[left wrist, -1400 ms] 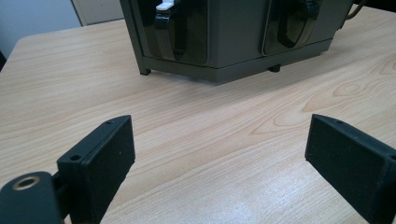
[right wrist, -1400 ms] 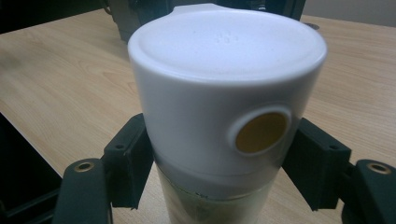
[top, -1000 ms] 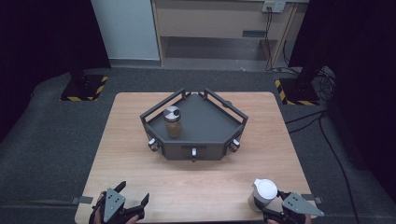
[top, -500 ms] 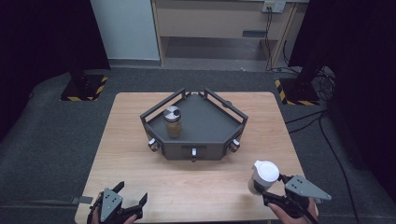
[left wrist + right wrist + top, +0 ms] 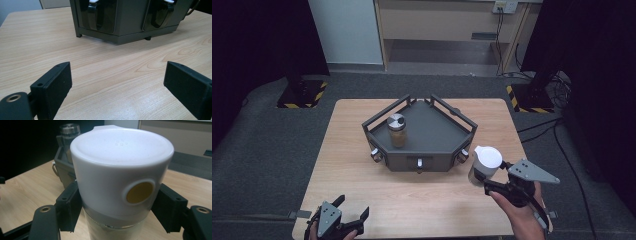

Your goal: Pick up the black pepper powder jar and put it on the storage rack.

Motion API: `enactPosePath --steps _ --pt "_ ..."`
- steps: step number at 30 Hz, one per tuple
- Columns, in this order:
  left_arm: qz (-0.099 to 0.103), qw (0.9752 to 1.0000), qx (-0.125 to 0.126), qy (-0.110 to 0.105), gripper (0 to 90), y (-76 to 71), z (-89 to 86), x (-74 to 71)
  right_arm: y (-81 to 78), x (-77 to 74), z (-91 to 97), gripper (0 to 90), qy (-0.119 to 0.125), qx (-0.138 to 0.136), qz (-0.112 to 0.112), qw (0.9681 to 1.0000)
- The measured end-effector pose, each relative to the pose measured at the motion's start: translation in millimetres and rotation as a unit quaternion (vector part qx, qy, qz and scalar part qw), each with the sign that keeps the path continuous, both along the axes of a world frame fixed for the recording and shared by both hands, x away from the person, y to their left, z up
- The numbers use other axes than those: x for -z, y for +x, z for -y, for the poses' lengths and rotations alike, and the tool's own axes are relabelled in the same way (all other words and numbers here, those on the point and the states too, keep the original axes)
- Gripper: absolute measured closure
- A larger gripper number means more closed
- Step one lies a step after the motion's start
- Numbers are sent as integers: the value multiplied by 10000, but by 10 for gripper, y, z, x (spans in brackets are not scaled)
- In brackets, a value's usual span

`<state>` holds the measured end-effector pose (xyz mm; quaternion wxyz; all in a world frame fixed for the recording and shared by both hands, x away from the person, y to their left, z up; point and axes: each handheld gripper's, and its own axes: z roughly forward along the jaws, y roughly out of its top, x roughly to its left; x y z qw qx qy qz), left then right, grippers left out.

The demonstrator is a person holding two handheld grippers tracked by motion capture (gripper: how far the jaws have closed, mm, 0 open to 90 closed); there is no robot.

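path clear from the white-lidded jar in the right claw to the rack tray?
Mostly. The right claw holds the white-lidded jar upright off the table, beside the rack's front right corner. Only the rack's raised side rail stands between; the brown jar sits at the tray's far left.

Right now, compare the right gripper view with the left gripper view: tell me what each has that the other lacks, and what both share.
Right gripper view alone: a white-capped clear jar with a yellow dot clamped in the right claw, and behind it a metal-lidded glass jar standing on the rack.

Left gripper view alone: the left claw, jaws wide apart with nothing between them, and two black loop handles with white tips on the rack's front.

Both: the light wooden tabletop and the dark grey angular rack.
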<state>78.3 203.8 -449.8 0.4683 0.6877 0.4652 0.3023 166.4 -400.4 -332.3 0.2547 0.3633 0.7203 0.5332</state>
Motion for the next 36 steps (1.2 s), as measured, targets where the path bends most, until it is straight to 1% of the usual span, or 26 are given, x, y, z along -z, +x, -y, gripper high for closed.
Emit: enactPosePath --steps 3,8,11,19,21,25,27,28,29,34,36 --pt "-3 10000 -3 -16 67 4 -7 2 80 -108 -70 306 -11 -10 38 10000" --pt "-7 10000 3 -48 67 8 -12 5 218 -243 -176 306 -6 -53 93 9999" --pt "-11 10000 5 -67 67 9 -15 6 314 -336 -255 306 -66 -76 137 9999" --pt "-25 9999 0 -133 67 15 -36 13 528 -483 -421 306 -17 -117 182 9998" --pt "-25 9999 3 -149 67 17 -40 15 583 -515 -469 306 -37 -132 208 9997" --pt "-35 9999 25 -164 67 29 -36 19 675 -544 -571 306 -48 -98 252 9996" --pt "-41 9998 42 -164 67 35 -34 20 727 -541 -609 306 -15 -96 240 9997" --pt "-45 9998 52 -164 67 39 -31 21 727 -541 -609 306 -15 -96 240 9997" --pt "-53 9999 73 -140 67 44 -26 19 788 -535 -639 306 -1 -108 226 9997" --pt "-56 9999 92 -106 67 54 -20 19 918 -498 -716 307 0 -81 198 9998" --pt "-64 9999 78 -132 67 60 -19 25 962 -477 -751 306 -15 -46 202 9998"
